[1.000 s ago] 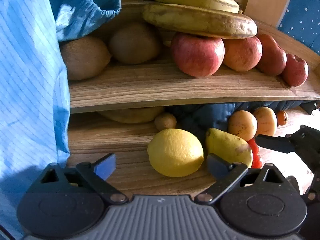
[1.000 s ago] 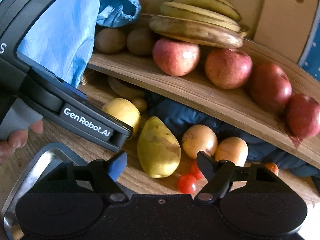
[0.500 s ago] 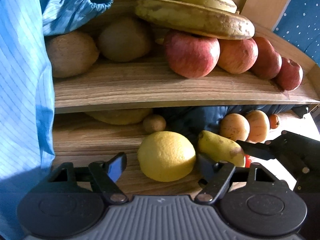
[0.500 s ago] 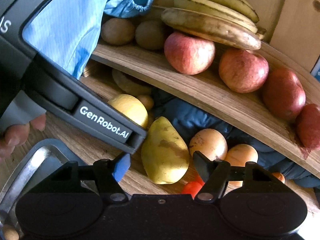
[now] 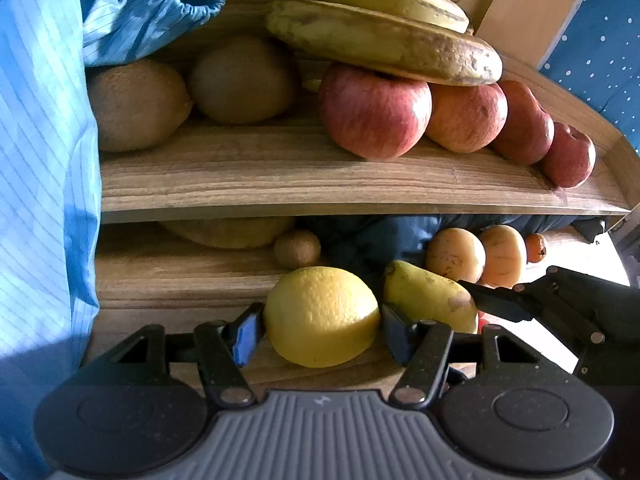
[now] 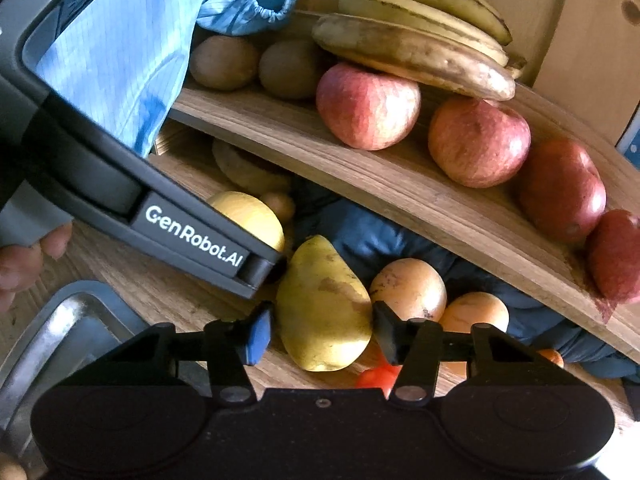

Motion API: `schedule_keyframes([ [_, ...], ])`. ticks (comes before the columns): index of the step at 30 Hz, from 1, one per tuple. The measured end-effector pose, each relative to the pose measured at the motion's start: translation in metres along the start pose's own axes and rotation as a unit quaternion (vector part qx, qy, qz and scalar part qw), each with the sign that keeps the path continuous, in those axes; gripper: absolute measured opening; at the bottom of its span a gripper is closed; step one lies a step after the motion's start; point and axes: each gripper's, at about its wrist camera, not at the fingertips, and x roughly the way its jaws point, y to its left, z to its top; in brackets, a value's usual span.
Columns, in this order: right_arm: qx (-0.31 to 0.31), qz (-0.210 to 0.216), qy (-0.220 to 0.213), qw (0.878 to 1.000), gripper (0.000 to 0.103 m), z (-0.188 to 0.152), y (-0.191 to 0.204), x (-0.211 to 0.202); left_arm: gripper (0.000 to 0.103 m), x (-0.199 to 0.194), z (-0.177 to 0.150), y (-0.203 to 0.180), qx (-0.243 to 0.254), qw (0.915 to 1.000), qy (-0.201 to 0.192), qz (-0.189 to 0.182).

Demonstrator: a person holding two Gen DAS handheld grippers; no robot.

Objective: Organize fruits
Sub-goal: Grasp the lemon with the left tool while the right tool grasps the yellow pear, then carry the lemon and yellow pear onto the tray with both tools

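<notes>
Step in hand: a two-handed pick from the lower shelf (image 5: 168, 280) of the wooden fruit rack, taken here as the landmark.

Left gripper (image 5: 320, 326): its jaws are closing around the lemon (image 5: 320, 316), which lies on the lower shelf at its front edge. The blue pad sits at the lemon's left flank and the black pad at its right; both appear to be at or just off the peel. Firm pressure cannot be confirmed, and the lemon rests on the wood.

Right gripper (image 6: 318, 334): its jaws are closing around the yellow pear (image 6: 324, 308), which lies on the same shelf just right of the lemon, stem end pointing towards the back. The right finger is against the pear's flank; a sliver of gap shows at the blue pad. The pear is not lifted.

Other contents, relative to the lower shelf: directly above, the upper shelf (image 5: 280, 176) carries kiwis (image 5: 136, 104) at the left, red apples (image 5: 374, 112) in a row to the right, and bananas (image 5: 380, 36) resting on the apples. On the lower shelf behind the pear lie two pale orange round fruits (image 6: 408, 288), and a small red tomato (image 6: 378, 376) sits beneath the right gripper. A metal tray (image 6: 68, 320) lies in front of the shelf, at the left of the right wrist view. A blue sleeve (image 5: 44, 160) hangs at the rack's left.

Judgement on the next move: both grips need completing until the pads bear evenly, then each fruit must be raised and drawn forward, clear of the upper shelf's edge. The pear's taper invites slipping; the two grippers stand close and must not foul each other.
</notes>
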Motion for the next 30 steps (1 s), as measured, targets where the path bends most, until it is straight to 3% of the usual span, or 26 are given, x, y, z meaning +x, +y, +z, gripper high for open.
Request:
schedule_keyframes([
  [30, 0.005, 0.002, -0.032, 0.999, 0.054, -0.022, 0.008, -0.044, 0.066, -0.038, -0.027, -0.013, -0.009, 0.9997, -0.021, 0.004],
])
